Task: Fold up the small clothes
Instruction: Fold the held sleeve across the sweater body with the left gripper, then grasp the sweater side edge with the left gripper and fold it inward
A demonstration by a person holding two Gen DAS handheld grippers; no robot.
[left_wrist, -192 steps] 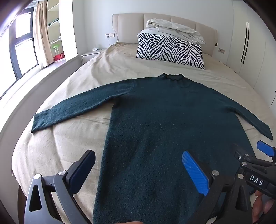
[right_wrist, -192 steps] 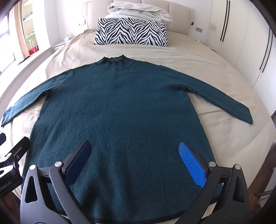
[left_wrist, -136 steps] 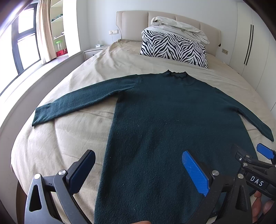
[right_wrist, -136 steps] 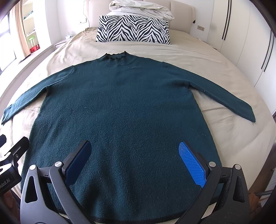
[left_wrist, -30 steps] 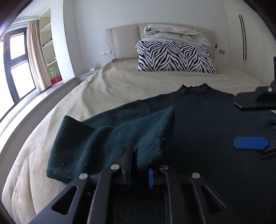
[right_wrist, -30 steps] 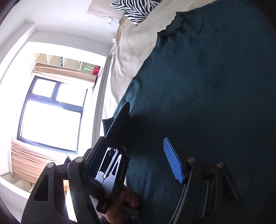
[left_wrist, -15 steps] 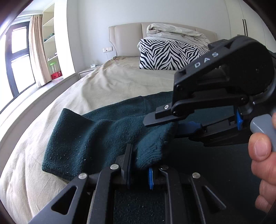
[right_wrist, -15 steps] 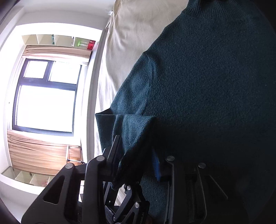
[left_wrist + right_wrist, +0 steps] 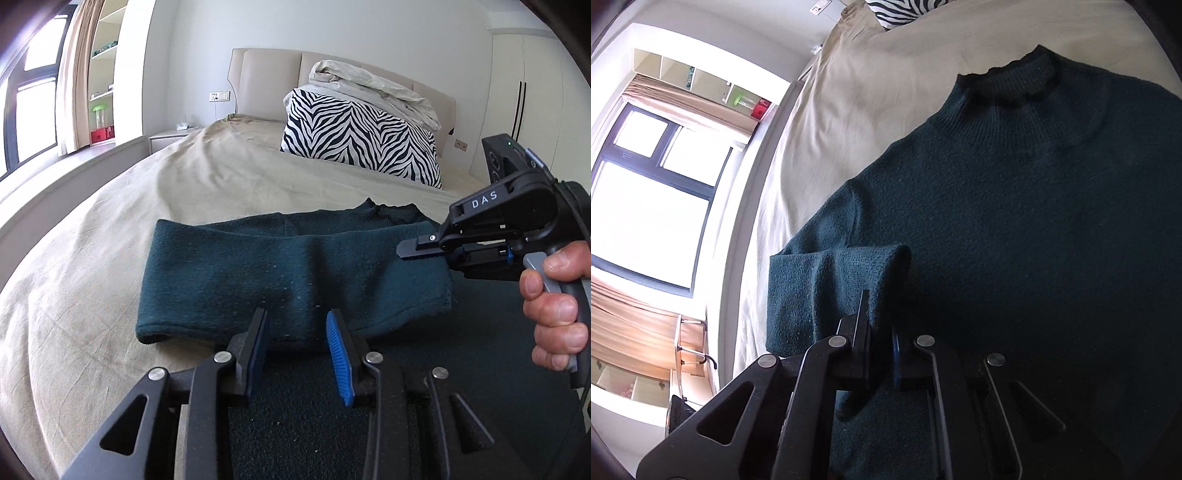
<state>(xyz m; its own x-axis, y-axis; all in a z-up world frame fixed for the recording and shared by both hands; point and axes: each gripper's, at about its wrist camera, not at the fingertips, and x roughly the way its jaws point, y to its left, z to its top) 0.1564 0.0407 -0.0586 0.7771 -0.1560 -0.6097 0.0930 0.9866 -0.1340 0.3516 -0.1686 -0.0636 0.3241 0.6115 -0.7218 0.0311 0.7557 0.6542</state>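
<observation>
Now the dark green knit sweater [image 9: 295, 266] lies flat on the beige bed sheet [image 9: 110, 258], its fuzzy sleeve [image 9: 827, 291] folded back over the body. Left gripper [image 9: 299, 343]: its jaws have just been opening and stand narrowly apart, nothing between the ribbed blue pads. At 3 o'clock, the right gripper [image 9: 881, 332] has closed its jaws onto the sleeve's cuff end.

I am working with two black plastic grippers. My left gripper [image 9: 298, 341], at the lower centre of its frame, is showing ribbed blue pads [image 9: 338, 354] and silver screws. My right gripper [image 9: 421, 251], at the right edge, is wearing white "DAS" lettering, a grey trigger under my right hand [image 9: 554, 306], and a green light.
</observation>
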